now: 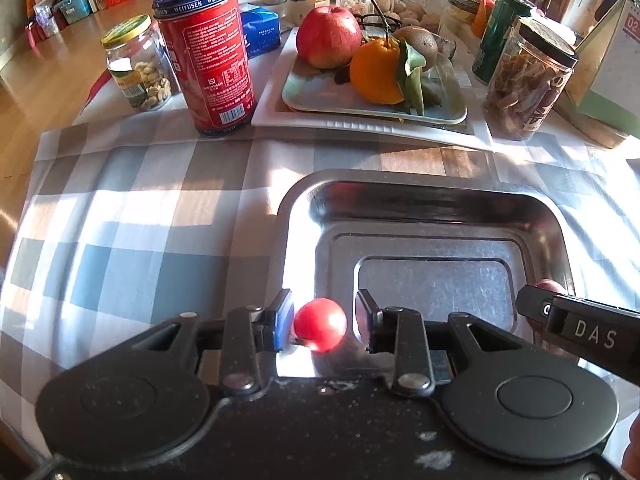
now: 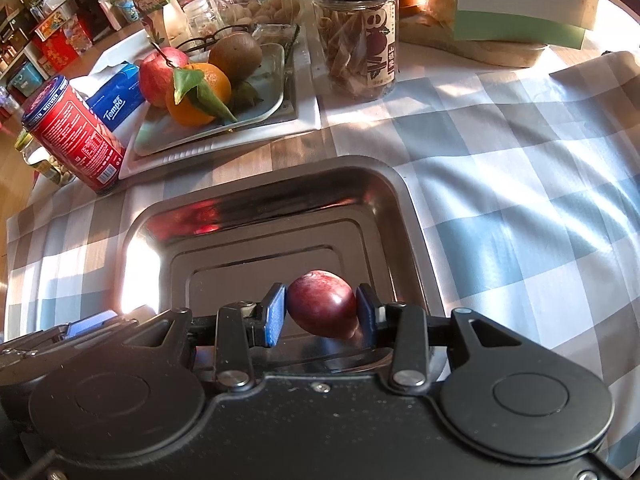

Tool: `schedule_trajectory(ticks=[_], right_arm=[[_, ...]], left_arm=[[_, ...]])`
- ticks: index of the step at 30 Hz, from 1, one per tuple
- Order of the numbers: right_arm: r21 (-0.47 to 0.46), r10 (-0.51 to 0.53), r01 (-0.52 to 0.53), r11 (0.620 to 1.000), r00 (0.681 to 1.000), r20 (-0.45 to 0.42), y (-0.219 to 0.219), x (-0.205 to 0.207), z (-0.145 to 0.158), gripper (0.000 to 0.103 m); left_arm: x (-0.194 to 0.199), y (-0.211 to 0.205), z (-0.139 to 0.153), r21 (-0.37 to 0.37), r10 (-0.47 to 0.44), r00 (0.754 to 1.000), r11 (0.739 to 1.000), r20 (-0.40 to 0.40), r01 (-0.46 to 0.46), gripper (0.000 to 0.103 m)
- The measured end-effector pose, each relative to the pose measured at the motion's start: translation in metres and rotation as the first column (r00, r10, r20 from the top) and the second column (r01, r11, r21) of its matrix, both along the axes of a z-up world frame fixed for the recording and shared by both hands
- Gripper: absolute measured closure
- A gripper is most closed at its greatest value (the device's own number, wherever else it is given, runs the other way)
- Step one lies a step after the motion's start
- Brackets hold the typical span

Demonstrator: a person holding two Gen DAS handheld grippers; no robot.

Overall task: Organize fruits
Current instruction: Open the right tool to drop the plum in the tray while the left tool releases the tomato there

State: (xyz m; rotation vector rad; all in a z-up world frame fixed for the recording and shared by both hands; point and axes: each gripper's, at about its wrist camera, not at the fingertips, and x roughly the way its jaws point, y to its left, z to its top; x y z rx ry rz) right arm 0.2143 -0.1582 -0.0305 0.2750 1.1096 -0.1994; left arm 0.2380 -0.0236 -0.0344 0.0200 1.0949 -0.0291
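Observation:
My left gripper [image 1: 323, 312] is open above the near left part of a steel tray [image 1: 424, 196]. A small red tomato [image 1: 320, 324] lies between its fingers, against the left pad and apart from the right one. My right gripper [image 2: 321, 312] is shut on a dark red plum [image 2: 322, 304] and holds it over the tray's near edge [image 2: 416, 240]. The right gripper also shows at the right of the left wrist view [image 1: 532, 304]. A plate [image 1: 320, 96] behind the tray holds an apple [image 1: 328, 36], an orange [image 1: 376, 72] and a kiwi [image 1: 420, 42].
A red tin [image 1: 208, 56], a nut jar [image 1: 138, 64] and a blue tissue pack [image 1: 260, 32] stand at the back left. A snack jar [image 1: 524, 80] and a green can [image 1: 500, 36] stand at the back right. A checked cloth [image 1: 140, 220] covers the table.

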Motion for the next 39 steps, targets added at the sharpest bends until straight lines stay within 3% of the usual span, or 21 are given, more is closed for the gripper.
schedule_trajectory(ticks=[39], right_arm=[[-0.019,0.017,-0.017,1.000,1.000,-0.003,0.0036,0.0001,0.0013,0.056]], left_arm=[[-0.0008,-0.0018,-0.0042,0.003,-0.010,0.999,1.000,-0.035,0.010,0.068]])
